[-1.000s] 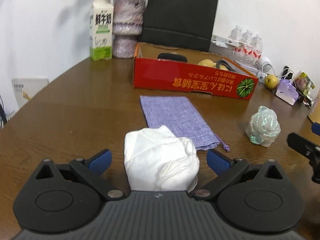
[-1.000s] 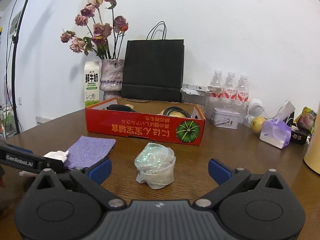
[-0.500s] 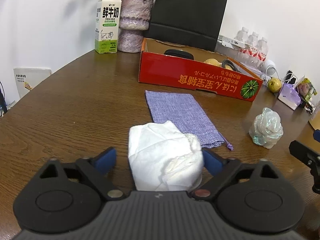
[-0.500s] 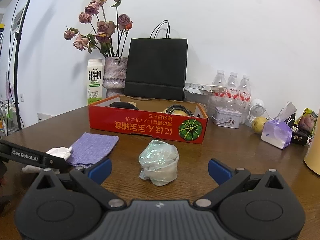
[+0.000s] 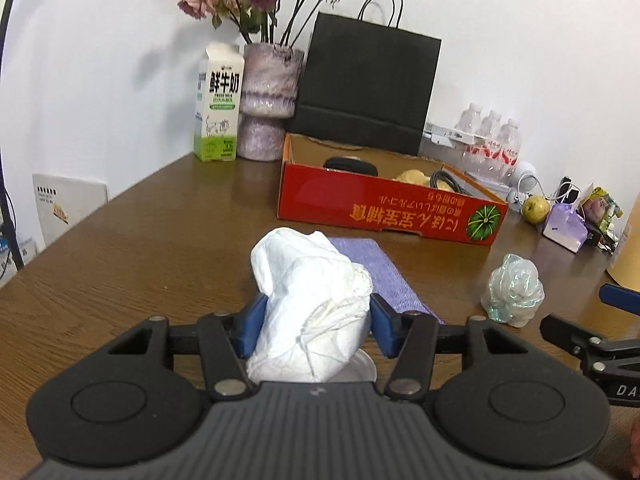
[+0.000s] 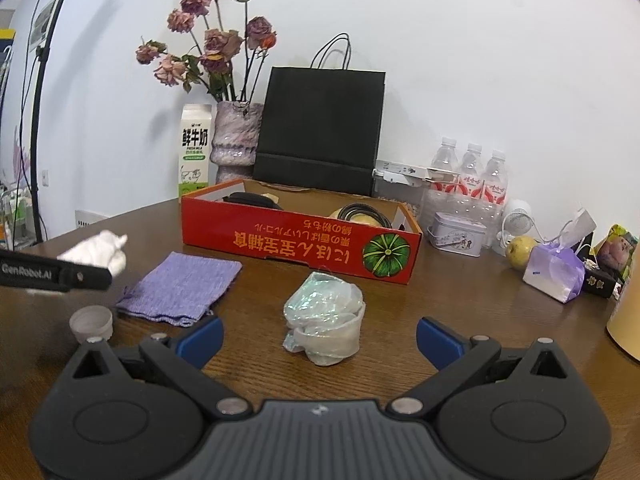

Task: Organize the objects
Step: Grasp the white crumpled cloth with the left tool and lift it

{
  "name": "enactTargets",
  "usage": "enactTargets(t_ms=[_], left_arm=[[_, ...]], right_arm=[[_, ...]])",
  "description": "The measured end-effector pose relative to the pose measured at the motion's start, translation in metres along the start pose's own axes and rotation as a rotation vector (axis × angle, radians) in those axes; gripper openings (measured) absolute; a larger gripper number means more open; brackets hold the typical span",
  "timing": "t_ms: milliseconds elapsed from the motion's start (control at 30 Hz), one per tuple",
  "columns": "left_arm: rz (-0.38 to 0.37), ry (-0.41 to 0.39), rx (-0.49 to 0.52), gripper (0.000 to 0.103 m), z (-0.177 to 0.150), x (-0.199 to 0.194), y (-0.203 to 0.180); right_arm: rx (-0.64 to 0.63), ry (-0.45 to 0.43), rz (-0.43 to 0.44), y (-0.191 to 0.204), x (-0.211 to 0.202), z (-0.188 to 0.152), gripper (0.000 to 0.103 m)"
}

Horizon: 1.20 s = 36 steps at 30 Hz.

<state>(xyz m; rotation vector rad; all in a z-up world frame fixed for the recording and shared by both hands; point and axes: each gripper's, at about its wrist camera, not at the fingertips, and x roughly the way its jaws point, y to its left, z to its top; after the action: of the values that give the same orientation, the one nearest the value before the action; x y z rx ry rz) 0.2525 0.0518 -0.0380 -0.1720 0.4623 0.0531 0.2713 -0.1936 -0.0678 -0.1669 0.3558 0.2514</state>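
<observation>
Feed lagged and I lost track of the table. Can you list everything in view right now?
white tissue wad: 1, white, between the left gripper's pads, lifted off the table
small cup: 1, grey-white, on table left of the pouch
purple pouch: 1, purple, flat on table before the box
iridescent wrap bundle: 1, pearly green-white, ahead of the right gripper
red box: 1, red, mid-table, holding dark items
milk carton: 1, white-green, back left
vase of dried roses: 1, mauve, beside the carton
black paper bag: 1, behind the box
water bottles: 3, clear, back right
tin: 1, pale, before the bottles
yellow fruit: 1, right
left gripper: closing on the wad
right gripper: open, empty
</observation>
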Motion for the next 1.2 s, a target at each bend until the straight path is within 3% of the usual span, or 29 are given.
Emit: enactTargets(t_ms=[433,833,1000,1200], left_arm=[[0.070,-0.041,0.109,0.055,-0.004,-0.020,0.031],[0.057,-0.055,0.111,0.055,-0.003,-0.033,0.063],[0.051,-0.066,0.104,0.055,-0.003,-0.038,0.074],[0.026,-0.082,0.092,0.055,-0.003,-0.044,0.084]], right_arm=[[-0.053,0.053,0.073,0.031,0.006,0.003,0.103],[-0.043,0.158,0.273,0.098,0.021,0.011,0.103],[-0.058,0.202,0.286,0.125,0.028,0.014,0.103],[-0.029,0.264,0.239,0.141,0.043,0.017,0.098]])
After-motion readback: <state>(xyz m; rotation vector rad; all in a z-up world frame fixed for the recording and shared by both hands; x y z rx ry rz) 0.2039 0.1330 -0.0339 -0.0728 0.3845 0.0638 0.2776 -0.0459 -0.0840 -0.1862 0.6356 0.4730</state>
